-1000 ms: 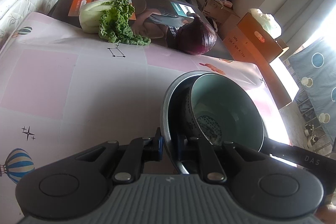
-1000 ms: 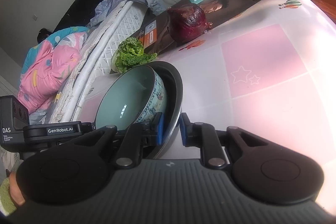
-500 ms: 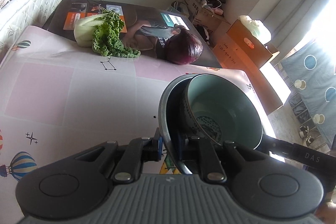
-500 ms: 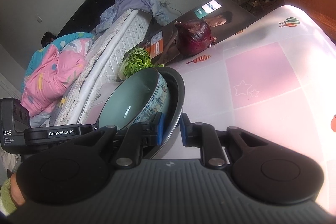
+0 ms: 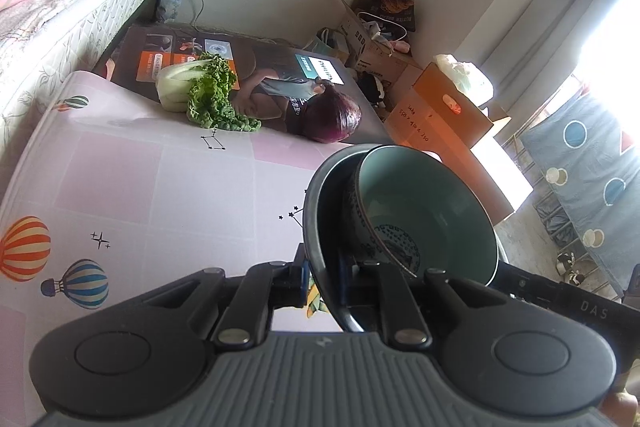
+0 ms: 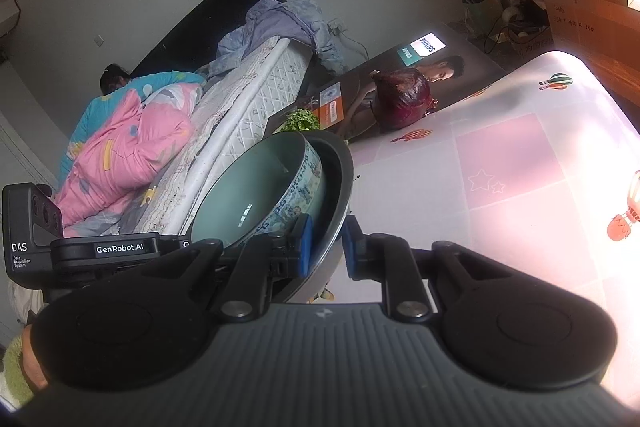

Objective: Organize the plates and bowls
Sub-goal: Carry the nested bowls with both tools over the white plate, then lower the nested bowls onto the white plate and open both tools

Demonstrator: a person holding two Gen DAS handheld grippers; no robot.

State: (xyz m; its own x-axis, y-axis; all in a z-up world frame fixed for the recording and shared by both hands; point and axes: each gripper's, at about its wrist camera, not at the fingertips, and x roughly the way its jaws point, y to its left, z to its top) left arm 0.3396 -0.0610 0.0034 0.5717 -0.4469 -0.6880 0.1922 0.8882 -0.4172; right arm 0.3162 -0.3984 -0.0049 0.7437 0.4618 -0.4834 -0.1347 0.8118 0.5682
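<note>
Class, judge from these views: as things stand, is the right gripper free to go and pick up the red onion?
Probably not: the right gripper is shut on the dark plate carrying the bowl. Otherwise the way to the red onion looks clear.

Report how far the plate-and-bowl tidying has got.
Done: the teal bowl already sits nested in the dark plate. In hand: the left gripper and right gripper each clamp a side of the plate's rim, holding the stack clear of the pink tablecloth. Left: setting the stack down somewhere; no destination shows in either view.

Both wrist views closely share the bowl (image 5: pixel 424 211).
</note>
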